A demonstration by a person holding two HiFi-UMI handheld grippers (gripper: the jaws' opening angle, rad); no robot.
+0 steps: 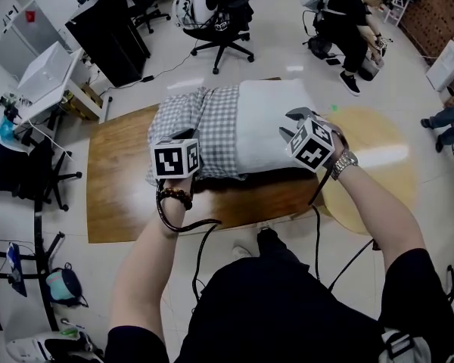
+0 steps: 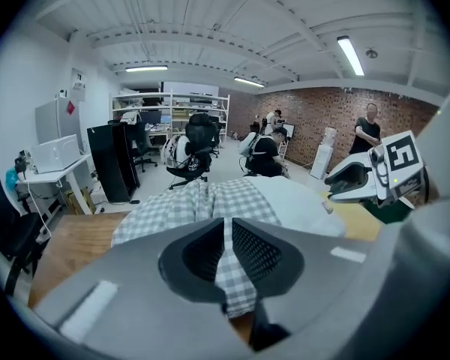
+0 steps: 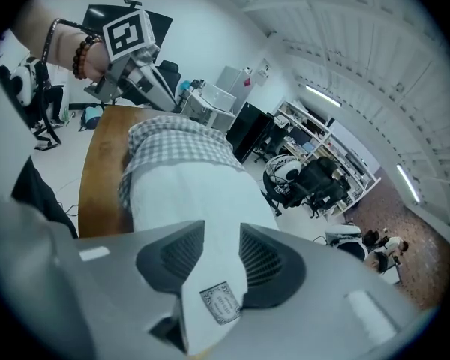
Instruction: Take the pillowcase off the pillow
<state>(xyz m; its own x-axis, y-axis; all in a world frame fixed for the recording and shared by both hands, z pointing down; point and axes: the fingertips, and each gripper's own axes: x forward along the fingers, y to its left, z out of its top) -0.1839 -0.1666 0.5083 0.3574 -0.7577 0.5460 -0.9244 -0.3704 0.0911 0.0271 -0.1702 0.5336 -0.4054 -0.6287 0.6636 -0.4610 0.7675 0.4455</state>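
The pillowcase (image 1: 204, 127) sits bunched over the pillow's (image 1: 268, 123) 9 o'clock half, on the table (image 1: 121, 172); your left gripper (image 2: 226, 238) pinches its 6 o'clock edge; your right gripper (image 3: 219, 253) clamps the bare pillow's 4 o'clock corner.

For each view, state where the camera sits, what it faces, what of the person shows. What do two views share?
Head view: on the head, down at the table; both forearms show.
Left gripper view: on the left tool, along jaws shut on the pillowcase; right tool shows.
Right gripper view: on the right tool, along jaws shut on the pillow; left wrist shows.
Shared: both gripper views show the pillowcase.
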